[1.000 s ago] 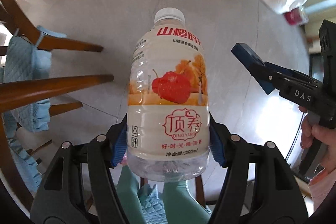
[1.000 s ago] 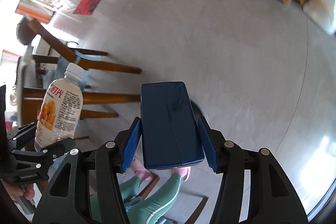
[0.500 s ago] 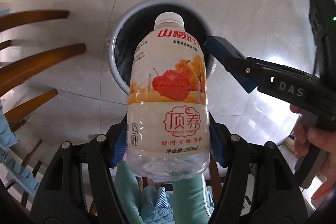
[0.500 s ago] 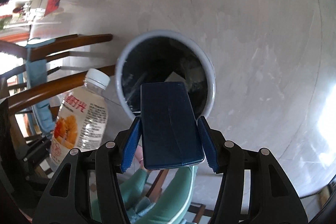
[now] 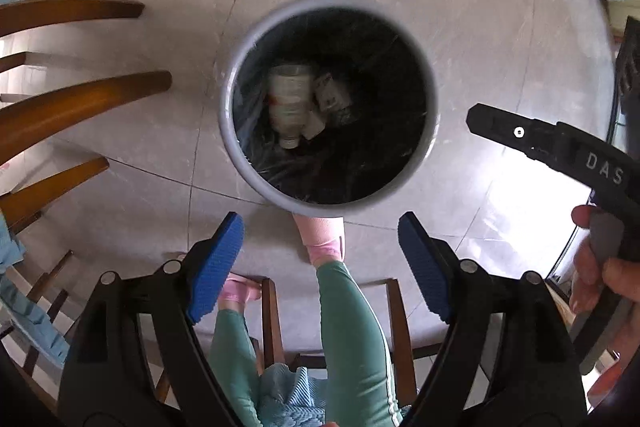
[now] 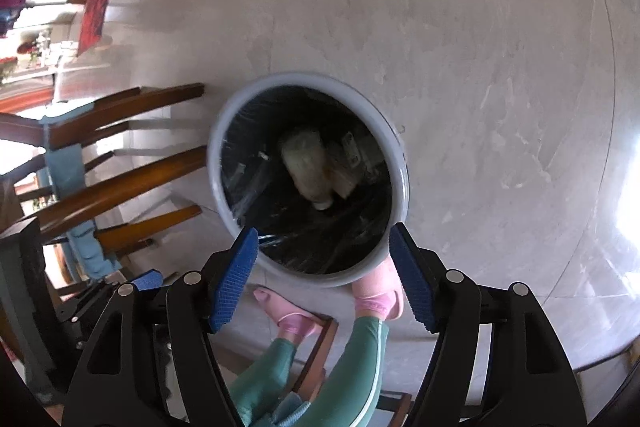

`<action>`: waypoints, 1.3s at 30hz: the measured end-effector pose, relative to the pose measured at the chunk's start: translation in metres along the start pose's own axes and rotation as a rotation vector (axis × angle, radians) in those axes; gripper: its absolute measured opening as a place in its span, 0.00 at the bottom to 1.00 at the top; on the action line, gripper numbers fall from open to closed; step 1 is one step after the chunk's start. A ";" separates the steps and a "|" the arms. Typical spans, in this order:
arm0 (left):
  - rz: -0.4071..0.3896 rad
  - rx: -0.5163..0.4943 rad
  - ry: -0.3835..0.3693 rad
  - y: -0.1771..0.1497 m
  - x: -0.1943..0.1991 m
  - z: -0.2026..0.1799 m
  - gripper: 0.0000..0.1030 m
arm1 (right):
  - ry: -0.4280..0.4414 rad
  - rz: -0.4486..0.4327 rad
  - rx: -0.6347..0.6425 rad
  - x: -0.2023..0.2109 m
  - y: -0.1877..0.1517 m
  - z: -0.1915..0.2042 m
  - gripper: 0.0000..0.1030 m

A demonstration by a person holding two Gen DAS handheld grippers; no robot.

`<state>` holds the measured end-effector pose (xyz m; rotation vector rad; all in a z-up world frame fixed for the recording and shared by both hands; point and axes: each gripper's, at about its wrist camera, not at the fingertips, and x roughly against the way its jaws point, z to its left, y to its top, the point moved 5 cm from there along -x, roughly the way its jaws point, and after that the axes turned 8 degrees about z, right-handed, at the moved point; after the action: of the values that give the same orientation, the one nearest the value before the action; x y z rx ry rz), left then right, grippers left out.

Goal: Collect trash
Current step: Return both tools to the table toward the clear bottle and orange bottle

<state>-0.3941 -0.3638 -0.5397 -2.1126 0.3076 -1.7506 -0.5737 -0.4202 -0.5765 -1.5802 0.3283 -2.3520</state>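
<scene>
A grey round bin with a black liner stands on the floor below both grippers. The drink bottle lies inside it, cap toward me, beside white packaging. My left gripper hangs over the bin's near rim, its jaws opening with nothing between the blue pads. My right gripper is over the same bin, jaws also opening and empty. The bottle shows blurred there. One of the right gripper's fingers reaches in from the right. The dark blue box cannot be made out in the bin.
Wooden chair rails stick out at the left, close to the bin. A person's green-trousered leg and pink slipper touch the bin's near side. A hand holds the right gripper. Pale tiled floor lies beyond.
Both grippers came down over the bin, then opened. The bottle left the left jaws and lies in the bin. The dark blue box left the right jaws.
</scene>
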 end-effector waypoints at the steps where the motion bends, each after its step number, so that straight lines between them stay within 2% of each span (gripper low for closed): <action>1: -0.011 -0.006 -0.006 -0.003 0.006 0.001 0.75 | 0.013 -0.009 0.010 0.012 -0.001 0.003 0.67; 6: -0.096 -0.012 -0.082 -0.040 0.073 0.005 0.75 | 0.048 -0.059 0.081 0.073 -0.011 0.028 0.67; 8: -0.141 0.007 -0.113 -0.062 0.112 0.010 0.75 | 0.065 -0.082 0.132 0.106 -0.018 0.047 0.72; 11: -0.234 0.046 -0.165 -0.094 0.175 0.025 0.75 | 0.072 -0.101 0.232 0.149 -0.030 0.087 0.73; 15: -0.401 0.150 -0.192 -0.152 0.267 0.072 0.80 | 0.056 -0.115 0.426 0.205 -0.055 0.168 0.76; 17: -0.491 0.204 -0.164 -0.186 0.310 0.100 0.80 | 0.062 -0.129 0.526 0.228 -0.070 0.215 0.76; 19: -0.552 0.257 -0.134 -0.213 0.336 0.126 0.84 | 0.075 -0.145 0.633 0.248 -0.089 0.272 0.82; 21: -0.623 0.327 -0.129 -0.250 0.363 0.154 0.86 | 0.094 -0.152 0.729 0.261 -0.106 0.319 0.83; 25: -0.706 0.495 -0.134 -0.318 0.389 0.212 0.89 | 0.120 -0.146 0.954 0.270 -0.154 0.434 0.83; 28: -0.744 0.618 -0.130 -0.365 0.394 0.252 0.91 | 0.128 -0.125 1.083 0.264 -0.185 0.502 0.83; 33: -0.817 0.785 -0.112 -0.428 0.396 0.314 0.93 | 0.127 -0.083 1.225 0.239 -0.235 0.587 0.85; 39: -0.828 0.952 -0.121 -0.480 0.379 0.378 0.93 | 0.076 -0.042 1.353 0.192 -0.295 0.669 0.85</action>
<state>0.0168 -0.0247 -0.0569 -1.6285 -1.3326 -1.5807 -0.0549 -0.2324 -0.0603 -0.7722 -1.0644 -1.8139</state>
